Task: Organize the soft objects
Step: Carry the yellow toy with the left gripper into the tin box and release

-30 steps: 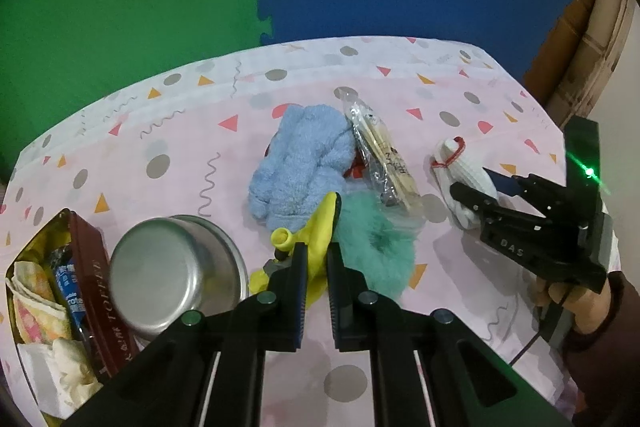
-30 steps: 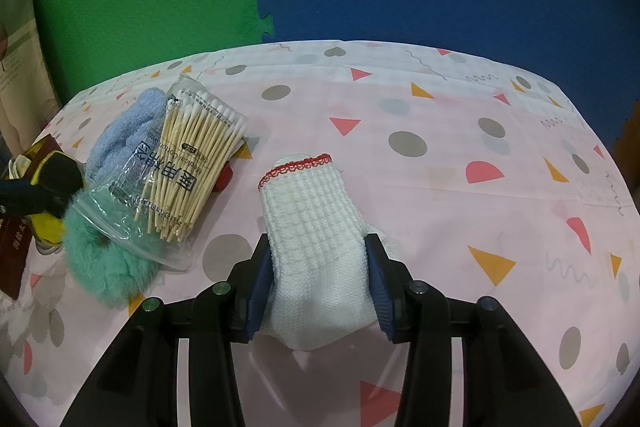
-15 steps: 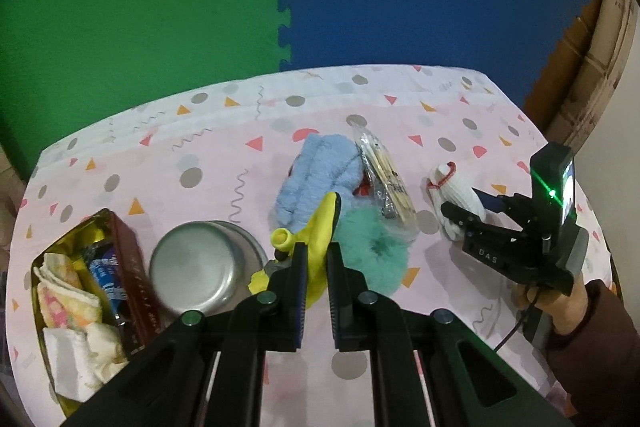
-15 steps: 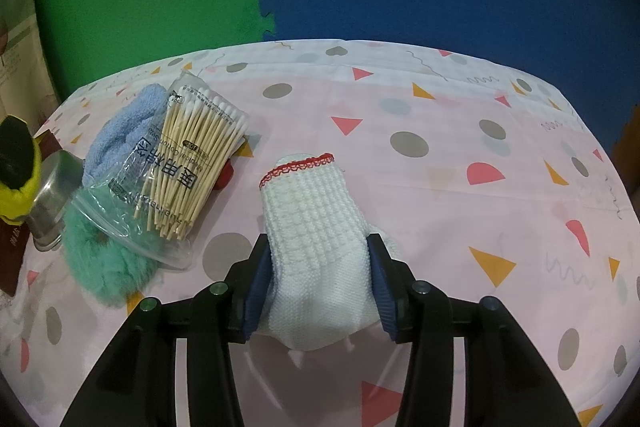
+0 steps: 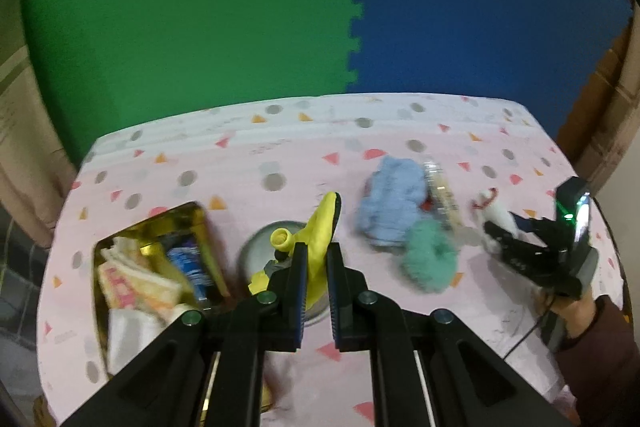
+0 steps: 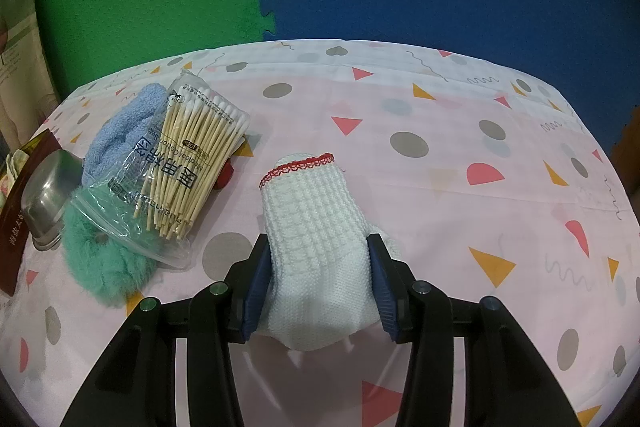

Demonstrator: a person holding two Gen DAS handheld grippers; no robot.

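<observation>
My left gripper (image 5: 316,255) is shut on a yellow balloon (image 5: 318,227) and holds it in the air above the steel bowl (image 5: 260,251). My right gripper (image 6: 320,247) is shut on a white knit sock (image 6: 316,227) with a red cuff edge, which lies on the pink tablecloth; it also shows in the left wrist view (image 5: 516,239). A blue fluffy cloth (image 6: 124,131), a bag of cotton swabs (image 6: 188,155) and a teal fluffy scrunchie (image 6: 104,263) lie left of the sock.
An open gold tin (image 5: 160,267) with packets and cloths sits at the table's left. The steel bowl (image 6: 44,195) stands next to it. A small red thing (image 6: 226,173) peeks from under the swab bag. Green and blue foam mats form the back wall.
My left gripper has risen and swung left with the balloon, now over the bowl. The right gripper has stayed on the sock.
</observation>
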